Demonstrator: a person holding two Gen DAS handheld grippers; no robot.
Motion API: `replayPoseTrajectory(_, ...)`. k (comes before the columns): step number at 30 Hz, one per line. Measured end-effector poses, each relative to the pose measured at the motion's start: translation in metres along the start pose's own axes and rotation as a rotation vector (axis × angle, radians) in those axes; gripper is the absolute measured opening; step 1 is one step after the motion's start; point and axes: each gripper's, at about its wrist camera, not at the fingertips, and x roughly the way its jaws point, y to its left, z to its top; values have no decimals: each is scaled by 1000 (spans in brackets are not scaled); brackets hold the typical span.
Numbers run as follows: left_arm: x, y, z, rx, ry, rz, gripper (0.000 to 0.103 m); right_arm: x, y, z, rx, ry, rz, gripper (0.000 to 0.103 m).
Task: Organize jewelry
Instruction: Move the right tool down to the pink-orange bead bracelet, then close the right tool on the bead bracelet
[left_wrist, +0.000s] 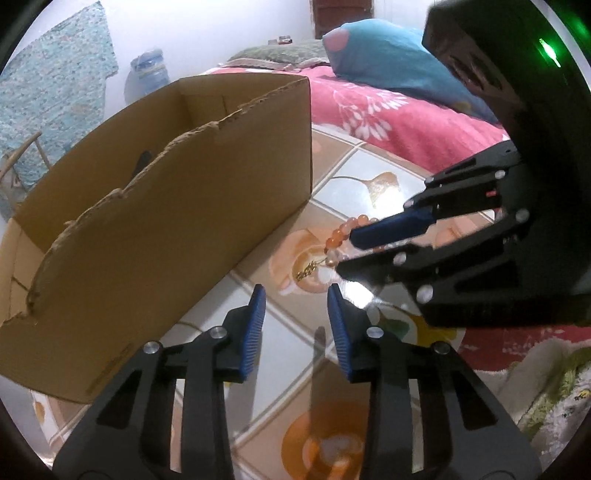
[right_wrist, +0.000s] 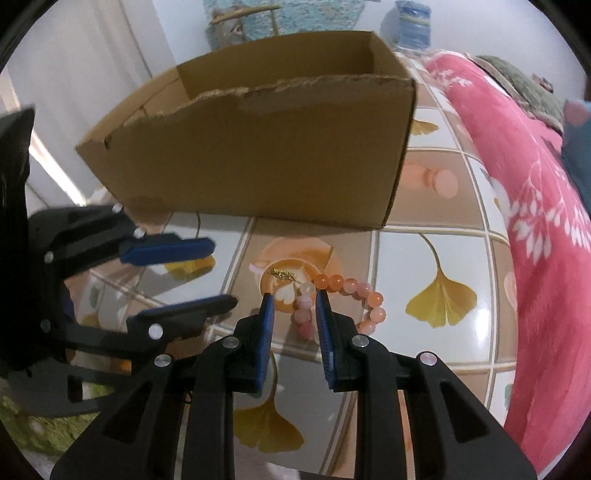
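My right gripper (right_wrist: 293, 297) stands apart around the beaded bracelet (right_wrist: 341, 297), not yet pressing, at six o'clock from the cardboard box (right_wrist: 258, 155). Beads are hard, slippery; I pinch across the strand. Left gripper (left_wrist: 295, 295) is apart, empty.

Pink blanket (right_wrist: 532, 206) with white leaf print, 3 o'clock in right wrist view, draped beside tiled floor (right_wrist: 436, 258). Floor tiles carry yellow ginkgo leaf (right_wrist: 439, 295) and orange motifs. Blue pillow (left_wrist: 384, 59) on blanket at 1 o'clock in left wrist view. Water jug (left_wrist: 147, 72) at 11 o'clock against white wall. Teal patterned cloth (left_wrist: 55, 85) hangs at 10 o'clock.
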Motion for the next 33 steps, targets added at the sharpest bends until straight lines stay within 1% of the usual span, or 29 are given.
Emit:
replayPoseTrajectory(1,4,0,2,-3,7,-3,29,1,0,-1,-8,9,-6,16)
replayPoseTrajectory(3,10,3,5,-13,22,-6,26,6,-2,-4,-18,31,-32,14)
replayPoseTrajectory(5,15,5,8,-27,23,-27,26,7,-7,-5,-8,38,-41,10)
replayPoseTrajectory(9,22,5,14,-31,20,-51,26,4,-18,-7,40,32,-45,10)
replayPoseTrajectory(14,33,3,17,-25,42,-65,25,3,-22,-8,65,23,-34,10)
replayPoseTrajectory(16,37,2,18,-23,52,-67,21,3,-23,-8,69,20,-32,10)
replayPoseTrajectory(21,41,3,20,-36,53,-74,18,3,-26,-8,98,15,-11,10)
replayPoseTrajectory(27,44,2,24,-44,64,-74,4,4,-28,-9,118,14,-1,10)
replayPoseTrajectory(33,43,1,26,-86,90,-60,1,4,-28,-8,118,15,-1,10)
